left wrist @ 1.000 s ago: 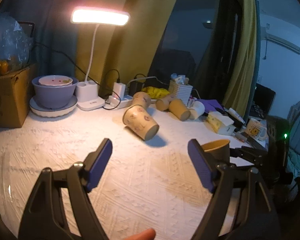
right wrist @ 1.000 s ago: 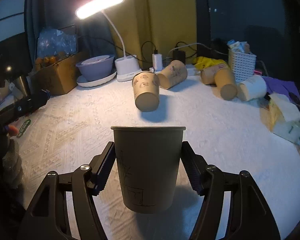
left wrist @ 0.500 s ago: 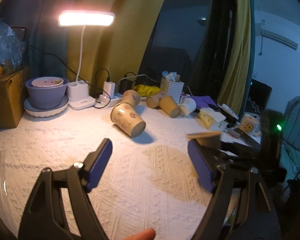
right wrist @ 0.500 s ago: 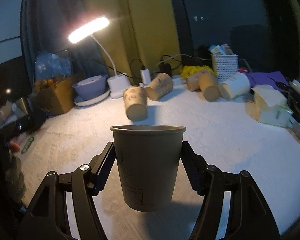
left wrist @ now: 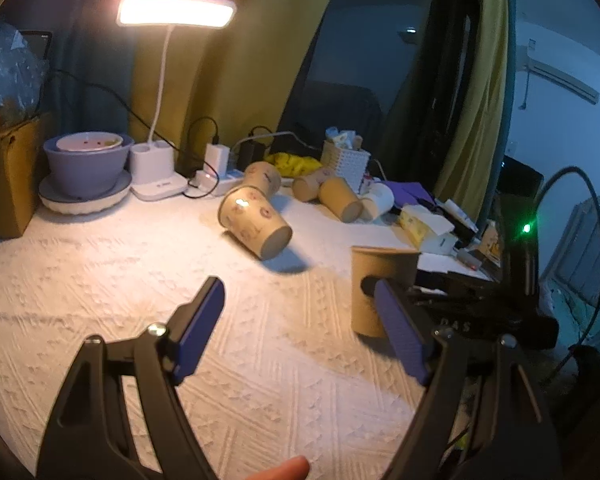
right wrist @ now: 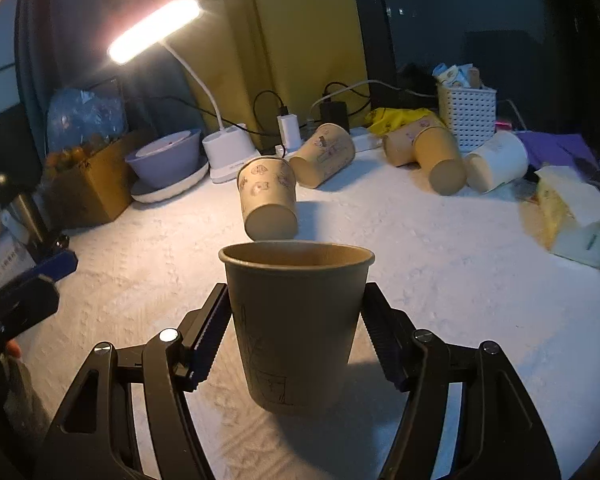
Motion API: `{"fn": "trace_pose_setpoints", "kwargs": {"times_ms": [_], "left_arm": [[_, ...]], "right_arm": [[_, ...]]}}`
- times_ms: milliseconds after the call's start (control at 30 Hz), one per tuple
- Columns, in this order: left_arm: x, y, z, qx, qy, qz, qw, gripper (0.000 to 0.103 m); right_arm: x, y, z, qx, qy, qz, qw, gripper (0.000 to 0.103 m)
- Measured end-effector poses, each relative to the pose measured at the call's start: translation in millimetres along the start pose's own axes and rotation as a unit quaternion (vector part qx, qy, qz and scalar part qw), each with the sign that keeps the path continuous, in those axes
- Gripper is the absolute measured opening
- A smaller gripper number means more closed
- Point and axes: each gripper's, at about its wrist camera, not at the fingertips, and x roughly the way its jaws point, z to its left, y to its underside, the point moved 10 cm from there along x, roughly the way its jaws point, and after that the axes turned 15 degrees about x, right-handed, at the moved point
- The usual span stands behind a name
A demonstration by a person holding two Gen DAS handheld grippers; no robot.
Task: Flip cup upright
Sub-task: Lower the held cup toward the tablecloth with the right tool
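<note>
My right gripper [right wrist: 296, 344] is shut on a brown paper cup [right wrist: 296, 324], upright, mouth up, its base at or just above the white textured cloth [right wrist: 440, 280]. The same cup [left wrist: 374, 284] shows at the right in the left wrist view, beside my left gripper's right finger. My left gripper [left wrist: 300, 320] is open and empty above the cloth. A printed paper cup [right wrist: 268, 196] lies on its side just beyond the held cup; it also shows in the left wrist view [left wrist: 254, 220].
Several more paper cups [right wrist: 436, 156] lie on their sides at the back. A lit desk lamp [right wrist: 224, 148], stacked bowls [right wrist: 166, 164], a cardboard box [right wrist: 88, 184], a white basket [right wrist: 466, 114], chargers and a tissue box [right wrist: 572, 216] line the back and right edges.
The right gripper has lowered the upright cup toward the cloth and tilted its view down. The left gripper stayed open and shifted a little, so the held cup shows more fully beside it.
</note>
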Motion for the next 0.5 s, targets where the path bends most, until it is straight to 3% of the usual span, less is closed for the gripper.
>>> {"fn": "trace_pose_setpoints", "kwargs": {"times_ms": [133,500], "left_arm": [[-2,3,-4,0.002,0.001,0.002,1.0000,0.079],[-11,12,-13,0.006,0.004,0.001,1.0000,0.079]], "right_arm": [[-4,18,-8,-0.001,0.018,0.016,1.000,0.069],[-17,32,-4,-0.035,0.038,0.009,0.999,0.073]]}}
